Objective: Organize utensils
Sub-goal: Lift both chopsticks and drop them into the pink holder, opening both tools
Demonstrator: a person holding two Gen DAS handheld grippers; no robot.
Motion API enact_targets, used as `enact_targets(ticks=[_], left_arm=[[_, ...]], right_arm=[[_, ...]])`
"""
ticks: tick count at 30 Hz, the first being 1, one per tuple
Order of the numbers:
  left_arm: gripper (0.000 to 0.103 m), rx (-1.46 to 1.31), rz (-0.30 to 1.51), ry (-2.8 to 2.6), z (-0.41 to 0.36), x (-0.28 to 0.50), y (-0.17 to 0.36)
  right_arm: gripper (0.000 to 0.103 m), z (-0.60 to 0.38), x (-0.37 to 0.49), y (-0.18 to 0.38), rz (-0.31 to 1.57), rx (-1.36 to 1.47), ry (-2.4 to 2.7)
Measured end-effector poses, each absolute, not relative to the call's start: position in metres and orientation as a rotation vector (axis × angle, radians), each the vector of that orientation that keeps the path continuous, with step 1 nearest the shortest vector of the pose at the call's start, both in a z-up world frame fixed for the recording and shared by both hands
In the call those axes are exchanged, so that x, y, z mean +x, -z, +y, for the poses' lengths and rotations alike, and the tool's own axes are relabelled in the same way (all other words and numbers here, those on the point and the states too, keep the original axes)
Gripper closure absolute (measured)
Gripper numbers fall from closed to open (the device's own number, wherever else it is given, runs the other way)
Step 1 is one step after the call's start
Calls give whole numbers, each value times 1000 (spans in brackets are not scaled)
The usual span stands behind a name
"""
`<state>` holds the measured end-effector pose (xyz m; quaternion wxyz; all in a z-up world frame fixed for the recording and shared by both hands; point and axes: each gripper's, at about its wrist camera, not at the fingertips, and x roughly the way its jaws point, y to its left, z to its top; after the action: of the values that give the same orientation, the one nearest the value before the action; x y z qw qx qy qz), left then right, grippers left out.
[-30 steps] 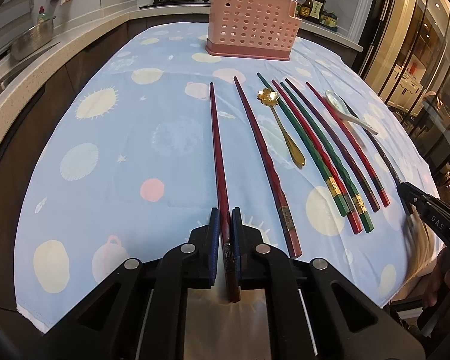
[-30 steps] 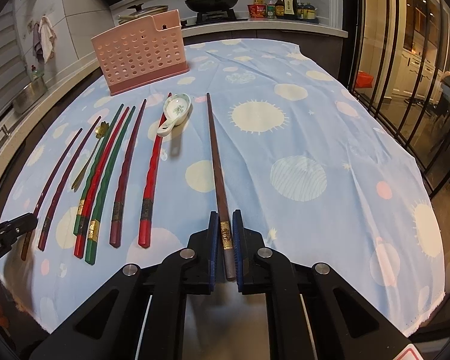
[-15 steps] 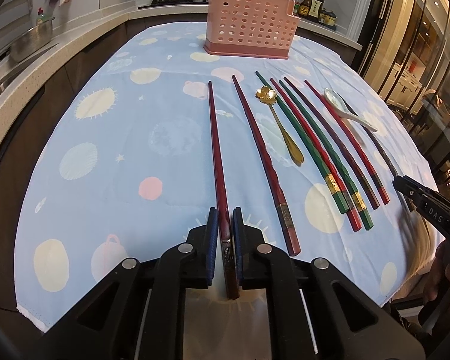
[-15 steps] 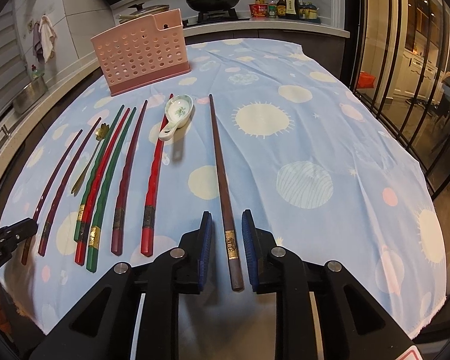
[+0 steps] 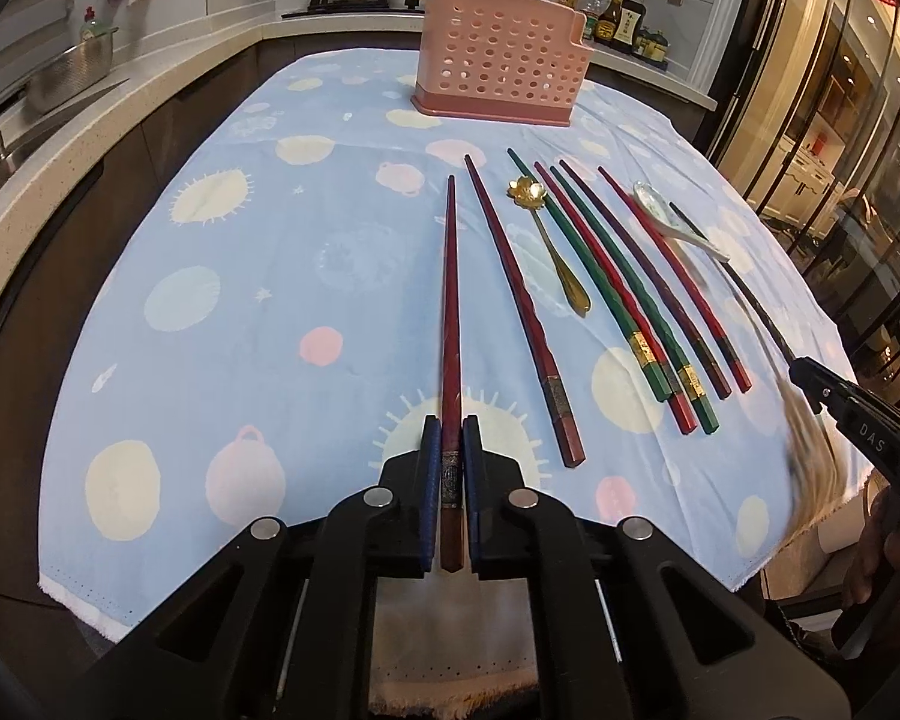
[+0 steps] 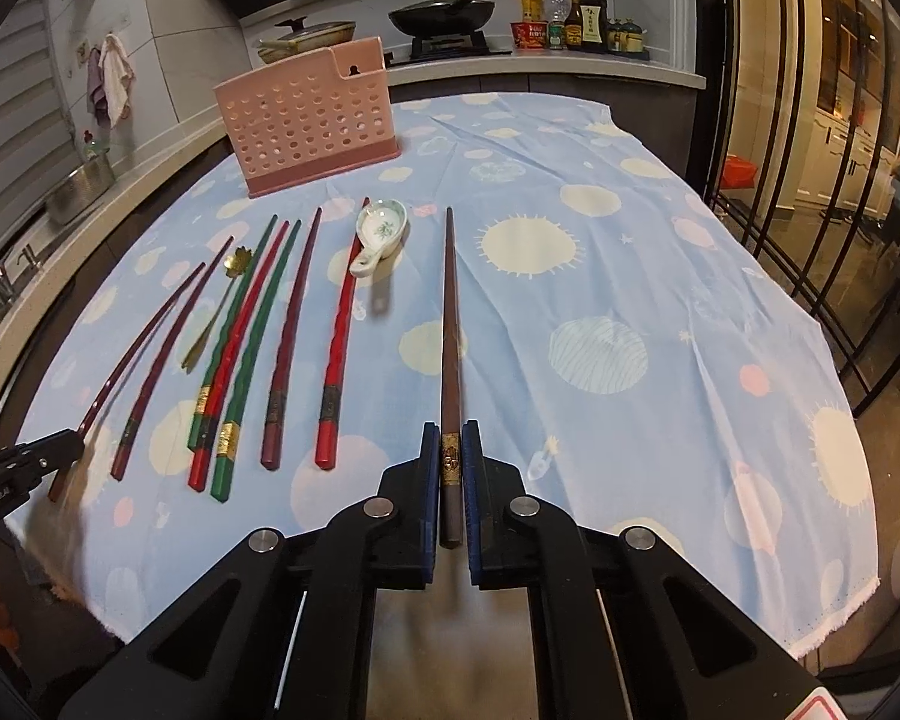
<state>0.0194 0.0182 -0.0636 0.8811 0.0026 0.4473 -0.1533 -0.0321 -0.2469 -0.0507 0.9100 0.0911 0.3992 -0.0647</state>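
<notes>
The left claw is closed on a dark red chopstick, the right claw on a brown chopstick, both near the thick end. They look stiff, light, smooth, probably slippery. The rest lies in a row on the surface, before the pink holder

Two gripper-mounted fisheye cameras look steeply down and forward, close over the near edge of a blue tablecloth, both sharing the chopstick row and pink holder.
</notes>
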Motion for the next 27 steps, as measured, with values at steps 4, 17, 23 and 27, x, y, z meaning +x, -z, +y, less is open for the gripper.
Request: enact_targets(ticks=[4, 17, 23, 27], left_arm=[[96, -15, 877, 315, 28, 12, 40], [96, -26, 595, 325, 39, 87, -78], [96, -17, 505, 325, 27, 145, -127], [96, -15, 455, 333, 13, 179, -157]], right_arm=[[96, -249, -42, 19, 746, 196, 117], [96, -287, 21, -105, 461, 187, 96], [96, -296, 82, -144, 405, 193, 66], [96, -299, 124, -163, 370, 207, 31]])
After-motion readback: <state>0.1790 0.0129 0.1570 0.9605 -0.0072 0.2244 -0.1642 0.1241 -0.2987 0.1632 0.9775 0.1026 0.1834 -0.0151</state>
